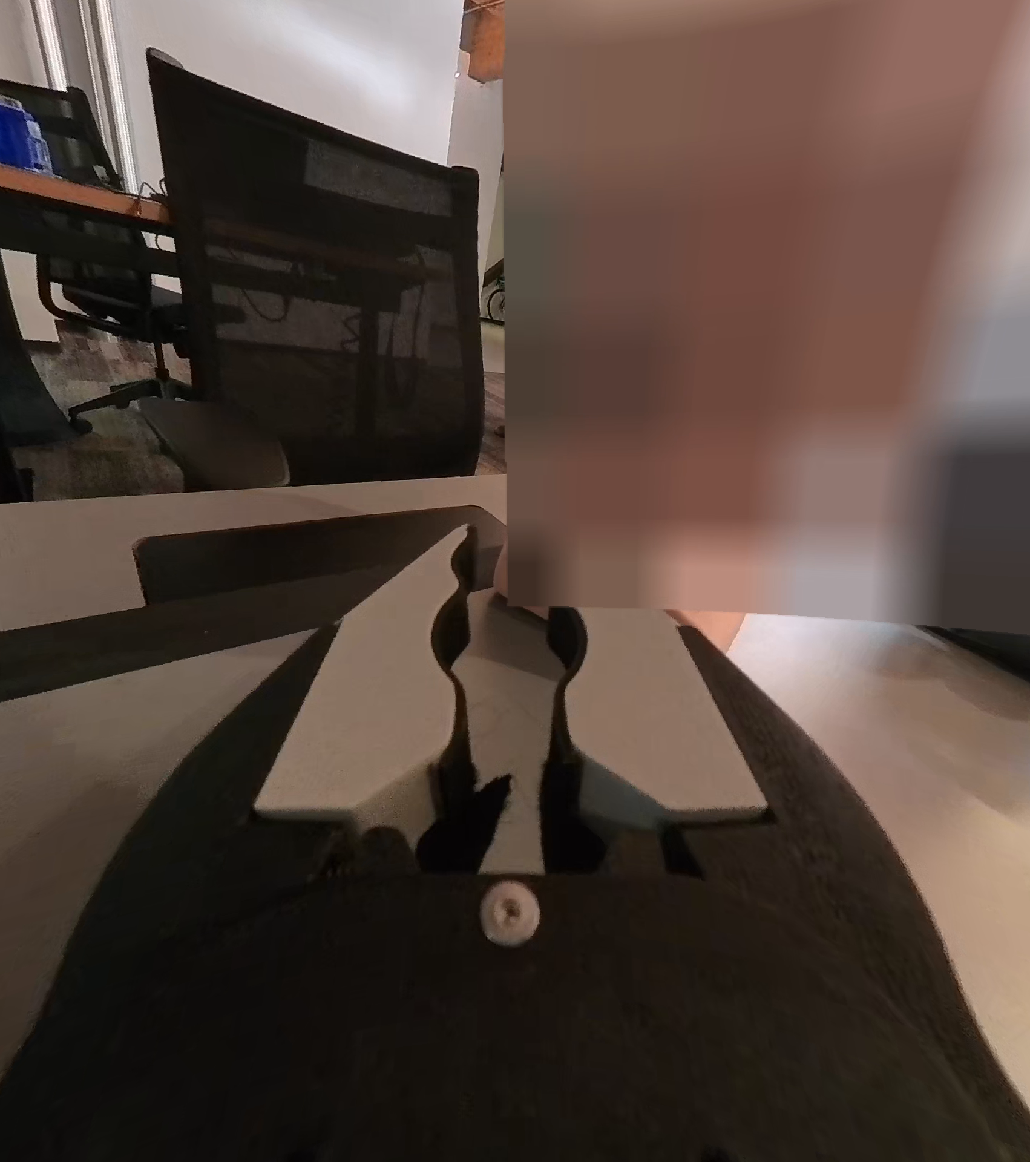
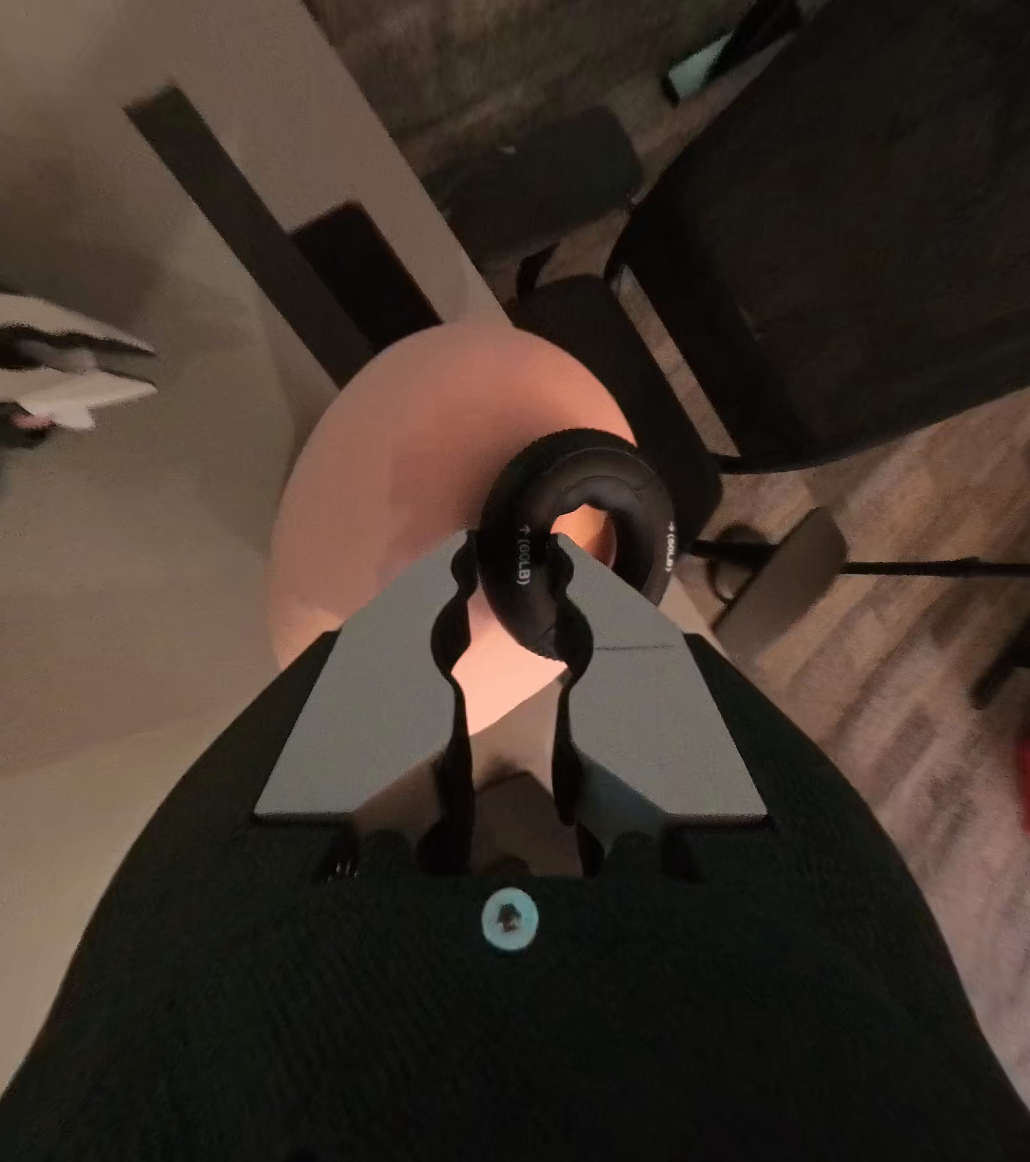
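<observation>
R gripper point(image 2: 514, 553) pinches a black rubber ring point(image 2: 575, 534) at its near rim, holding it just above a pink plate point(image 2: 374, 503) at the table point(image 2: 91, 629) edge. L gripper point(image 1: 515, 603) lies low over the table, fingers parted w/ nothing between; its tips are partly hidden.

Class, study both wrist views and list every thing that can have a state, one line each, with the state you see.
Right tool: shut on the black ring, gripping its near side.
Black ring: held up on edge above the pink disc.
Pink disc: lying flat on the white table, partly over its edge.
Left tool: fingers parted, empty, low over the table.
Mesh chair: upright, unoccupied, beyond the table.
</observation>
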Demonstrator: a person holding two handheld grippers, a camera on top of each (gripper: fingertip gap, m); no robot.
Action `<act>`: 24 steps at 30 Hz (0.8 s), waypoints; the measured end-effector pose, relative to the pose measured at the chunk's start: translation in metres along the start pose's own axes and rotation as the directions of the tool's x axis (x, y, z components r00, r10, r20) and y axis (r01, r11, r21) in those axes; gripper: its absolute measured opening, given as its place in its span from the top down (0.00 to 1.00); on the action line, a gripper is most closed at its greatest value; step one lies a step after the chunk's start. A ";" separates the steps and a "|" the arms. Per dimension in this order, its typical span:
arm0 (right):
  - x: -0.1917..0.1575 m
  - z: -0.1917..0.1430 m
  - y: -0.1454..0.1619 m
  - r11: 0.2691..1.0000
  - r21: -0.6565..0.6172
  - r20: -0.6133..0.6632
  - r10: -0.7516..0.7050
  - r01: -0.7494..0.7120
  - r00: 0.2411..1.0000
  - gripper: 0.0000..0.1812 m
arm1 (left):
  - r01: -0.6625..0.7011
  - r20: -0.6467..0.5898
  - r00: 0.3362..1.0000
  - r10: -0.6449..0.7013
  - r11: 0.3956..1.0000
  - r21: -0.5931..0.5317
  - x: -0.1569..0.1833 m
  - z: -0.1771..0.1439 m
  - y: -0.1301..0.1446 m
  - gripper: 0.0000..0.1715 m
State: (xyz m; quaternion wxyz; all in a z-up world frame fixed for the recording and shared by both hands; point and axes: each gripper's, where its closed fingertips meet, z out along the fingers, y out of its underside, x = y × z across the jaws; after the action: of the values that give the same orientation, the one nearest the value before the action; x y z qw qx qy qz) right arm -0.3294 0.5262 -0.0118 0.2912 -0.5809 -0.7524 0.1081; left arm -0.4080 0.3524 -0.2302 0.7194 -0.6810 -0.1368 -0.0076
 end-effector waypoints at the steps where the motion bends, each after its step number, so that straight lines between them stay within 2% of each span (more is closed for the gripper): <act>1: 0.000 -0.001 -0.003 0.999 -0.017 -0.033 -0.048 0.047 0.998 0.90 | 0.003 0.000 1.000 -0.003 1.000 0.001 -0.001 0.000 0.000 0.90; 3: -0.005 -0.002 -0.012 0.991 -0.025 -0.059 -0.131 0.129 0.990 0.90 | 0.011 0.000 1.000 -0.011 1.000 0.001 -0.001 0.000 0.000 0.90; 6: -0.015 -0.003 -0.018 0.983 -0.057 -0.045 -0.175 0.172 0.984 0.90 | 0.020 -0.001 1.000 -0.020 1.000 0.001 -0.002 0.000 0.000 0.90; 9: -0.013 -0.004 -0.015 0.982 -0.109 -0.059 -0.164 0.157 0.985 0.90 | 0.019 -0.001 1.000 -0.019 1.000 0.003 -0.002 0.000 -0.001 0.90; 13: -0.009 -0.007 -0.019 0.980 -0.103 -0.095 -0.182 0.172 0.979 0.90 | -0.002 -0.002 1.000 0.002 1.000 -0.002 0.000 0.001 0.000 0.90; 17: -0.014 -0.002 -0.011 0.964 -0.163 -0.080 -0.224 0.209 0.971 0.89 | 0.008 -0.003 1.000 -0.008 1.000 0.000 -0.001 0.001 0.000 0.90; 24: -0.019 -0.002 -0.013 0.972 -0.133 -0.067 -0.203 0.193 0.977 0.88 | 0.019 -0.004 1.000 -0.019 1.000 0.002 -0.002 0.001 0.000 0.90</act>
State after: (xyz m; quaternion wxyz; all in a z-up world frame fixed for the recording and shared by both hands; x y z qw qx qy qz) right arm -0.3359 0.5040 -0.0102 0.2931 -0.5239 -0.7997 0.0077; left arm -0.4101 0.3528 -0.2303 0.7202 -0.6790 -0.1418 -0.0155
